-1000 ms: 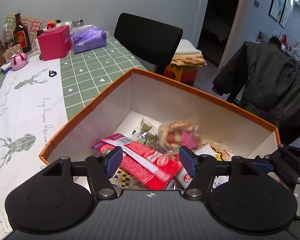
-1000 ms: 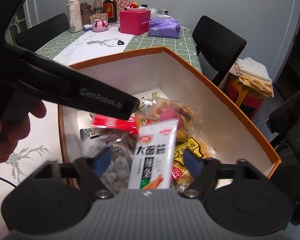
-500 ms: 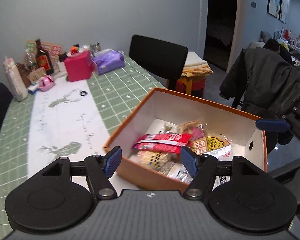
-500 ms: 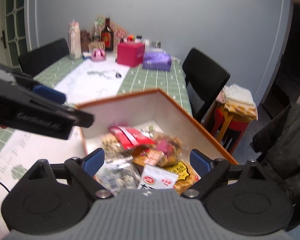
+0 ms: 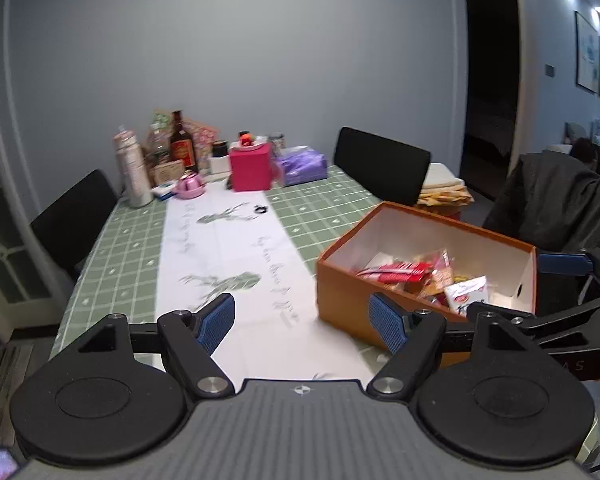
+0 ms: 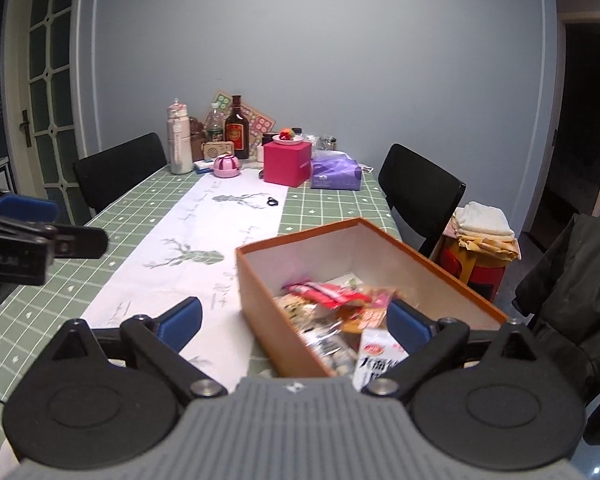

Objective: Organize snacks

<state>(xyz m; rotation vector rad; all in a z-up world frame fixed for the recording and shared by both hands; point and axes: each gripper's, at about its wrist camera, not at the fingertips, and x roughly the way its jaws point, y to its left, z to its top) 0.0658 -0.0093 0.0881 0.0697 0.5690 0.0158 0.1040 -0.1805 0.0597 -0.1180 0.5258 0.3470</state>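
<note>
The orange box (image 6: 260, 292) sits at the near edge of the surface (image 6: 332, 204), and the snacks (image 6: 332, 304) are piled inside it. No snack shows on the surface outside the box, so the tidying looks almost done or done. The left tongs (image 5: 302, 318) have just been opening and are apart, with nothing in them. The right tongs (image 6: 296, 320) have just been opening too, wide apart and empty, above the box's near corner.

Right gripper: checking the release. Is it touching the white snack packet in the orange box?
Apart. The right wrist view shows the right gripper open and empty, above the white snack packet.
</note>
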